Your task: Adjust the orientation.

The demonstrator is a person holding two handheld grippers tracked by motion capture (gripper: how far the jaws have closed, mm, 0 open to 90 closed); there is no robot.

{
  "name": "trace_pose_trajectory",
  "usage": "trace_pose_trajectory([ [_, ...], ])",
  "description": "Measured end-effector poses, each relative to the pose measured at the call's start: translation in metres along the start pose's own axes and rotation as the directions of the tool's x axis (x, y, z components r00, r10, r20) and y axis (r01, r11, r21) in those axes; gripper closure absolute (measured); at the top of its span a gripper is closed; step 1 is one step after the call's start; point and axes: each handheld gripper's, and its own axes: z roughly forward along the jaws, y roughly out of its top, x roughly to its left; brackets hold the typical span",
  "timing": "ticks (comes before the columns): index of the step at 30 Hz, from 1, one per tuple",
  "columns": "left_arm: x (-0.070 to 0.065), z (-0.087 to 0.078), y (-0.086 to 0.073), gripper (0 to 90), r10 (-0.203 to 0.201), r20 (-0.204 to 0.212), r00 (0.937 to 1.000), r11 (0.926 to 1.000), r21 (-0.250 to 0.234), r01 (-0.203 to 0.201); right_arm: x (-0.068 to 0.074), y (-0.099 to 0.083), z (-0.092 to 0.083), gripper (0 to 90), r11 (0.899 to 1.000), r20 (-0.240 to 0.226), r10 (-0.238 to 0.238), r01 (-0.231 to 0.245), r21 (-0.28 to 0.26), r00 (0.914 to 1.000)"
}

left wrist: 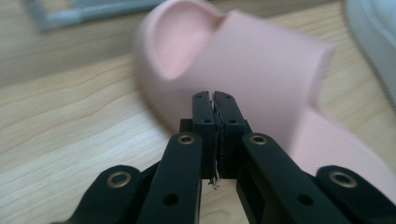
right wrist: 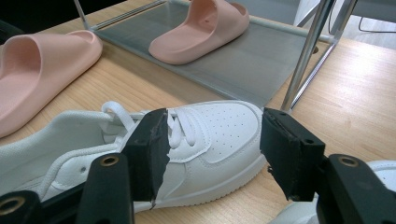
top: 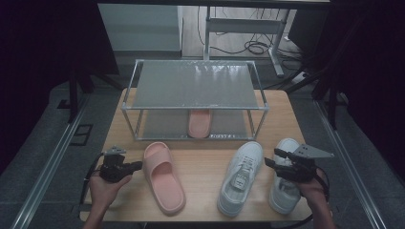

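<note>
A pink slipper (top: pixel 163 179) lies on the wooden table (top: pixel 210 157), toe toward the rack. My left gripper (top: pixel 138 165) is just left of it, pointing at its side. In the left gripper view the jaws (left wrist: pixel 214 95) are shut with nothing between them, right in front of the slipper's strap (left wrist: pixel 261 70). Two white sneakers lie at the right. My right gripper (top: pixel 272 157) hovers open over the right sneaker (top: pixel 286 145), its jaws pointing toward the left sneaker (top: pixel 241 179). In the right gripper view the left sneaker's toe (right wrist: pixel 219 130) shows between the wide-apart fingers (right wrist: pixel 289 149), apart from them.
A metal two-shelf rack (top: pixel 196 86) stands at the back of the table. A second pink slipper (top: pixel 199 123) sits on its lower shelf (right wrist: pixel 261 60). The top shelf is bare. Table edges lie close behind both hands.
</note>
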Motion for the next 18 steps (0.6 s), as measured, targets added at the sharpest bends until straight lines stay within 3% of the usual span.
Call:
trace_pose_trajectory([
  [8,0.021,0.017,-0.003,89.1,-0.046,-0.025,0.9986,0.9981,0.041,0.047,0.000,0.000,0.001,42.7,1.000,-0.002,0.000,0.000,0.007,1.0000],
  [18,0.019,0.036,0.009,89.6,-0.018,-0.014,0.9997,0.9976,0.067,0.019,0.000,-0.001,0.002,42.7,1.000,-0.002,0.000,0.000,0.008,1.0000],
])
